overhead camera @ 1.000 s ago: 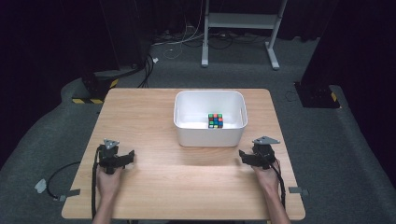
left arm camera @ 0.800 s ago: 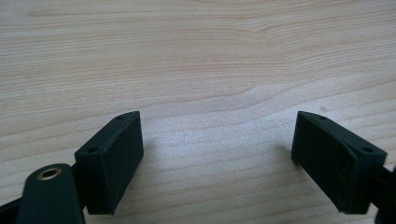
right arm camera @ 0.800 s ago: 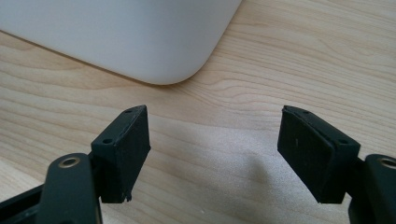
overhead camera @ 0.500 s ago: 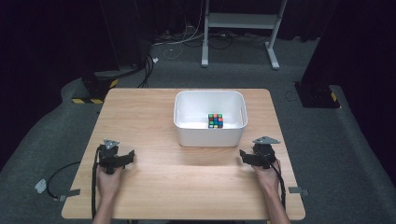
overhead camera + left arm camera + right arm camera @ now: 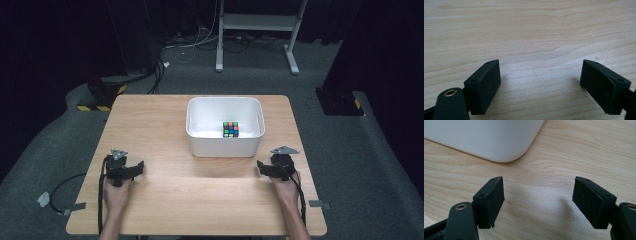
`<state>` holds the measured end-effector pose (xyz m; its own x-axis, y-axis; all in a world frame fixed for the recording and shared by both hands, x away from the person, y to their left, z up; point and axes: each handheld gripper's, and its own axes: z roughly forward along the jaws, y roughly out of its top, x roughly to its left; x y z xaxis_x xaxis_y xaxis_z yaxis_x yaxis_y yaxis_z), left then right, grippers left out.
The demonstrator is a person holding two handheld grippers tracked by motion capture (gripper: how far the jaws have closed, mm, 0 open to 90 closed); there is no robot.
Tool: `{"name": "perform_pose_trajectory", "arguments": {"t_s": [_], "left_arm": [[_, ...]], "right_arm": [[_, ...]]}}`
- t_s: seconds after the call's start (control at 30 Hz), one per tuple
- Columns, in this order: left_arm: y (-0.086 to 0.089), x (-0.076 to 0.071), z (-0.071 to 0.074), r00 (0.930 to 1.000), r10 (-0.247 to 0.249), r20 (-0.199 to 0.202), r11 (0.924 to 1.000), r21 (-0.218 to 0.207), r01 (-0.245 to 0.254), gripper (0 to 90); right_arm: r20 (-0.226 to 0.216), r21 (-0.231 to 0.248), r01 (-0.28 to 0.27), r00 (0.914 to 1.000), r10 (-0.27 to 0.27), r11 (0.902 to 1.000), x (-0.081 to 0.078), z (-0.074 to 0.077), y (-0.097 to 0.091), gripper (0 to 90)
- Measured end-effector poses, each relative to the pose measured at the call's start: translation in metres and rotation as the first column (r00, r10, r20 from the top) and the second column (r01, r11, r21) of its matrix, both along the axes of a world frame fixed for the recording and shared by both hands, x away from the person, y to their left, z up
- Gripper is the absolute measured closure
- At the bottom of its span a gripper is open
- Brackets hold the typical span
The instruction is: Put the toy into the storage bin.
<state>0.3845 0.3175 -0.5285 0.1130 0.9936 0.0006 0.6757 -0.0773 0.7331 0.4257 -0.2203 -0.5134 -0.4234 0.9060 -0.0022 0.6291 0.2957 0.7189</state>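
A white rectangular bin stands on the wooden table, a little behind its middle. Inside it, toward the right, lies a colourful puzzle cube. My left gripper rests on the table at the front left, a hand around it; in the left gripper view its jaws stand open over bare wood. My right gripper rests at the front right, close to the bin's near right corner. Its jaws are apart too, with nothing between them.
Cables trail from both grippers over the table's front edge. Grey floor surrounds the table, with a white stand's legs and loose cables behind it and a black-and-yellow base at the back left.
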Motion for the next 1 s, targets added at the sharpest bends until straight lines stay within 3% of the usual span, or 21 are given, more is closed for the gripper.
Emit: {"name": "perform_pose_trajectory", "arguments": {"t_s": [0.5, 1.0], "left_arm": [[0.0, 0.0, 0.0, 1.0, 0.0, 0.0, 1.0, 0.0, 0.0, 16.9], [0.0, 0.0, 0.0, 1.0, 0.0, 0.0, 1.0, 0.0, 0.0, 16.8]], "right_arm": [[-0.018, -0.016, 0.008, 0.9998, -0.008, 0.9998, 0.0025, -0.0072, -0.0003, 25.2], [-0.005, -0.016, 0.012, 0.9999, -0.012, 0.9998, 0.0017, -0.0089, 0.0003, 25.2]]}}
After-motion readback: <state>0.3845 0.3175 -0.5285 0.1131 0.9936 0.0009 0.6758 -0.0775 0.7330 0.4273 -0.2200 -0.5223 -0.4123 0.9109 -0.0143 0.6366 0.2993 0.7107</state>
